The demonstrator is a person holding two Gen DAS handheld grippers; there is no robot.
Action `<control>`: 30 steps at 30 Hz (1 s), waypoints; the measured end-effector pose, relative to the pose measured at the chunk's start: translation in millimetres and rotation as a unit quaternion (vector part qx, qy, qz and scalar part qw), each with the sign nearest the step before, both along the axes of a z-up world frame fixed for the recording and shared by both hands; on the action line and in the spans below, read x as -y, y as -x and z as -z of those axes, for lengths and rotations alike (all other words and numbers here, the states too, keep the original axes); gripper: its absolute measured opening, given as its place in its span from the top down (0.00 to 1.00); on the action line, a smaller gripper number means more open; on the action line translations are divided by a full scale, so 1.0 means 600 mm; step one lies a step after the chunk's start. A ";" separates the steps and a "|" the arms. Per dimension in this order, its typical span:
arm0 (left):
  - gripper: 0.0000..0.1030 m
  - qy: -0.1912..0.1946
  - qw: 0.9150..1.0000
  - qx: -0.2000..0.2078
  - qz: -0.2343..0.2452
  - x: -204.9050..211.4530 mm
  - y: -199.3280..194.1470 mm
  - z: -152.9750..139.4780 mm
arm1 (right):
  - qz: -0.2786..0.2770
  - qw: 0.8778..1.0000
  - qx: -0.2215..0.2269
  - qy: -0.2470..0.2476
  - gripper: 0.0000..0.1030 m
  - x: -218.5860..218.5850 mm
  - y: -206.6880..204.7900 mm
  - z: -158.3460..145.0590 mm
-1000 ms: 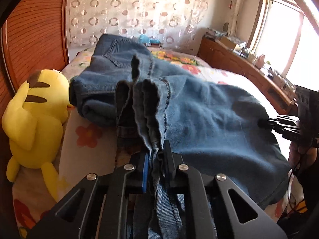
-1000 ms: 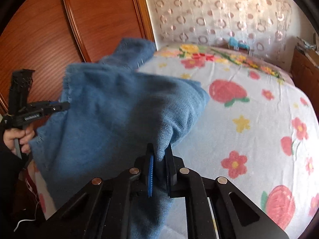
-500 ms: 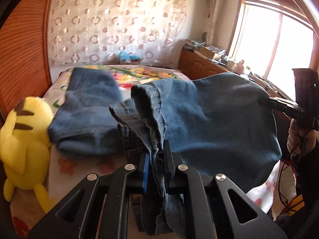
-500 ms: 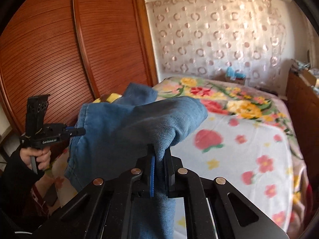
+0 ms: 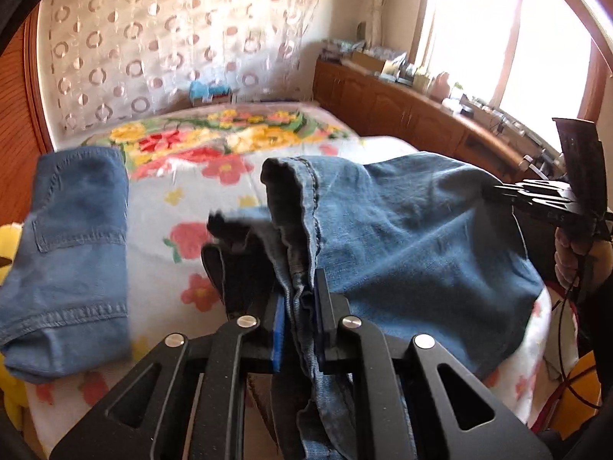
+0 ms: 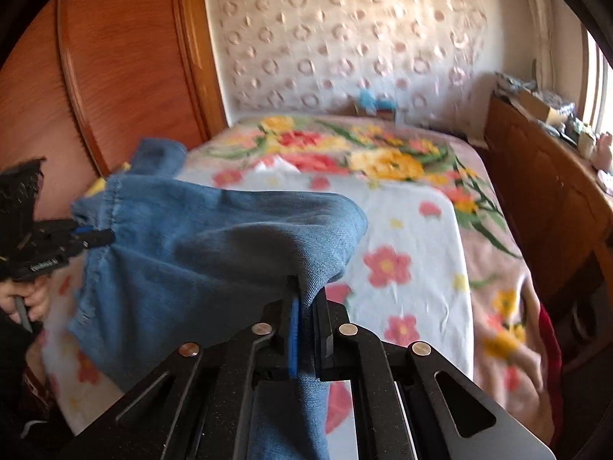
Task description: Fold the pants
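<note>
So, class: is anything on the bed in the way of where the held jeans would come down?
Nothing visible is. Both hand-held grippers, left and right, clamp the jeans above bare floral blanket. The yellow plush toy sits off at the left edge.

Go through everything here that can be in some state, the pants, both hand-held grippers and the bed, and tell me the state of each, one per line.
Jeans: held up off the bed, stretched between both grippers, far end lying on the blanket.
Left hand-held gripper: shut on the bunched hem edge.
Right hand-held gripper: shut on a fold of denim.
Floral blanket: spread flat over the bed.
Yellow plush toy: at the bed's left edge, mostly hidden.
</note>
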State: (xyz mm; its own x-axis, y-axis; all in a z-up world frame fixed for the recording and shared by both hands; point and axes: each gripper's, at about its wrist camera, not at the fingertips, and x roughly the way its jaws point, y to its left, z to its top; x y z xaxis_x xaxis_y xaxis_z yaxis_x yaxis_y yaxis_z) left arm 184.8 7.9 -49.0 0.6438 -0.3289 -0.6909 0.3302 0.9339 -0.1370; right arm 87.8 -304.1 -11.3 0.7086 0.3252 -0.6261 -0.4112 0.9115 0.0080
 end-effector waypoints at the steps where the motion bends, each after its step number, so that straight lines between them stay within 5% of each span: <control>1: 0.87 -0.002 1.000 -0.005 -0.004 -0.002 -0.002 0.006 | 0.004 1.000 -0.007 0.007 0.91 -0.001 -0.001 0.009; 6: 0.78 -0.015 1.000 -0.003 -0.022 -0.008 0.016 0.008 | 0.020 1.000 -0.008 0.010 0.48 0.001 0.028 0.029; 18: 0.72 0.019 0.999 0.034 -0.013 -0.001 0.108 -0.013 | 0.020 0.999 -0.008 -0.025 0.48 0.020 0.108 0.063; 30: 0.72 0.030 0.999 0.003 0.015 0.049 0.150 0.036 | 0.031 0.998 -0.025 -0.041 0.43 0.029 0.145 0.099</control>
State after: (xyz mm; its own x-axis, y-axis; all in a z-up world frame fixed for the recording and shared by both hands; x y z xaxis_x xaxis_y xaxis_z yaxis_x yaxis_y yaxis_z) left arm 94.6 -21.4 -70.8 0.6371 -0.3879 -0.6661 0.3584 0.9141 -0.1896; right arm 0.9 -321.3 -70.6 0.6976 0.3339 -0.6339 -0.3521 0.9303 0.1025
